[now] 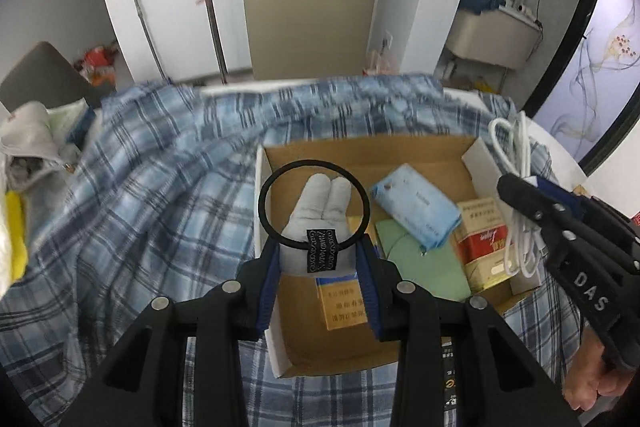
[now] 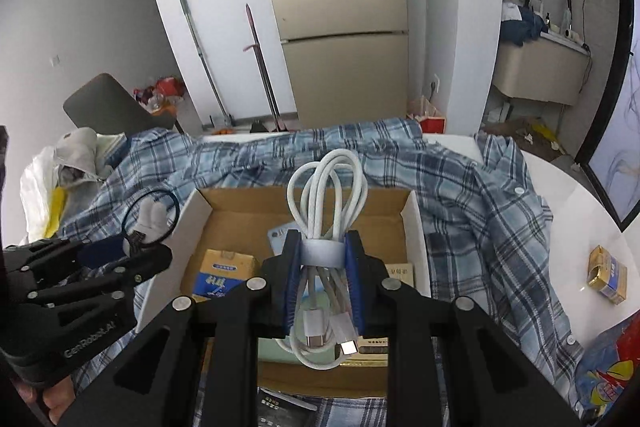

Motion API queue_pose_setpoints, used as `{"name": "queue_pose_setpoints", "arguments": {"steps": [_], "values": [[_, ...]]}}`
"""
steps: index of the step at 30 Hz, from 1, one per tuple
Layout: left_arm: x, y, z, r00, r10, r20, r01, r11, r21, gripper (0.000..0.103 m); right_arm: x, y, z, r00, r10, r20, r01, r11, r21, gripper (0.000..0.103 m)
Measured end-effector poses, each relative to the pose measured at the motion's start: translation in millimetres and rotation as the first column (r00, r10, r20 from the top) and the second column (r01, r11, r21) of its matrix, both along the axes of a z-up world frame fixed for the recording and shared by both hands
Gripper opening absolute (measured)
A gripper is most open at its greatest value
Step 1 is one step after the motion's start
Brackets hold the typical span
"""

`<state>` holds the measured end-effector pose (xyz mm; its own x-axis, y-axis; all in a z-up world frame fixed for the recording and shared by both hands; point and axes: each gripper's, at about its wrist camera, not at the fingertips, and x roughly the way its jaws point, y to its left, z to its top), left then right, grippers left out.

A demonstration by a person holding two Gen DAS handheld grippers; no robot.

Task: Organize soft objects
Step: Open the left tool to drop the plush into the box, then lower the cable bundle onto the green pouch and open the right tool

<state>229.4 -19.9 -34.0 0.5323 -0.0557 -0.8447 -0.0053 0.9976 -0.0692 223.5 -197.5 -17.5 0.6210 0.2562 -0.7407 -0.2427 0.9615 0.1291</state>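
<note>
From the left wrist camera, the left gripper (image 1: 318, 259) has its blue pads closed on a hair tie (image 1: 314, 205): a black elastic ring with a small grey plush rabbit-ear charm and a black printed tag. The ring stands up from the fingertips, above the near left part of an open cardboard box (image 1: 280, 355). The box rests on a blue plaid shirt (image 1: 160, 187) spread over a white table (image 1: 560, 147). Inside it lie a blue tissue pack (image 1: 414, 207), a pale green card (image 1: 424, 267), a red and gold carton (image 1: 486, 247) and a yellow and blue carton (image 1: 340, 303) just below the hair tie. At the right edge the right gripper (image 1: 520, 195) reaches in over the box's right side with a coiled white cable (image 1: 516, 187) between its fingers; a hand (image 1: 596, 383) grips its handle.

From the right wrist camera, the right gripper (image 2: 322, 267) is clamped on the white cable (image 2: 326, 195), its pads pressing a pale strap that binds the coil. The loops rise past the fingertips and the two plugs hang back toward the camera. The cable hovers over the middle of the box (image 2: 416, 227). At the left, the left gripper (image 2: 140, 247) holds the hair tie (image 2: 150, 217) over the shirt (image 2: 480, 207) beside the box's left wall. A small gold carton (image 2: 606, 273) sits apart on the bare table (image 2: 576, 207) at the right.
</note>
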Motion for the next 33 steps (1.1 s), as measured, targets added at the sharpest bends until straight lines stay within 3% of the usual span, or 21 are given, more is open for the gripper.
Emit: {"name": "queue_pose_setpoints", "arguments": {"steps": [6, 8, 10, 14, 18, 23, 26, 28, 33], "values": [[10.4, 7.8, -13.4, 1.000, 0.006, -0.023, -0.007, 0.999, -0.035, 0.037, 5.6, -1.5, -7.3, 0.999, -0.008, -0.032, 0.008, 1.000, 0.003, 0.021], [12.3, 9.0, -9.7, 0.999, -0.021, 0.044, 0.024, 0.996, -0.084, 0.037, 6.3, -3.5, -7.5, 0.999, -0.016, -0.033, 0.016, 1.000, 0.008, 0.021], [10.1, 6.6, -5.1, 0.989, -0.038, 0.141, 0.048, 0.997, -0.066, 0.037, 7.8, -4.9, -8.3, 0.999, -0.018, -0.034, 0.019, 1.000, 0.013, 0.021], [12.0, 5.3, -8.0, 0.969, -0.071, 0.237, 0.097, 0.990, -0.103, 0.037, 9.8, -6.6, -11.8, 1.000, -0.020, -0.015, 0.020, 0.999, 0.026, 0.021], [22.6, 0.9, -13.3, 0.958, -0.087, 0.273, 0.115, 0.989, -0.089, 0.037, 12.8, -10.6, -12.5, 0.999, -0.043, 0.017, 0.043, 0.999, -0.011, 0.021], [27.5, 1.9, -23.6, 0.965, -0.089, 0.248, 0.108, 0.992, -0.063, 0.040, 17.2, -23.6, -11.7, 0.997, -0.070, 0.021, 0.069, 0.998, 0.011, 0.021], [29.4, 5.2, -30.0, 0.970, -0.080, 0.230, 0.097, 0.993, -0.064, 0.052, 19.1, -26.5, -12.2, 0.997, -0.074, 0.021, 0.073, 0.997, 0.011, 0.021], [28.3, 7.6, -30.0, 0.969, -0.063, 0.240, 0.079, 0.995, -0.055, 0.067, 20.1, -26.9, -13.1, 0.997, -0.074, 0.017, 0.073, 0.997, 0.007, 0.021], [14.0, 8.3, -19.2, 0.949, -0.075, 0.307, 0.099, 0.993, -0.063, 0.078, 22.4, -23.1, -18.2, 0.998, -0.055, -0.015, 0.055, 0.998, -0.016, 0.021]]}}
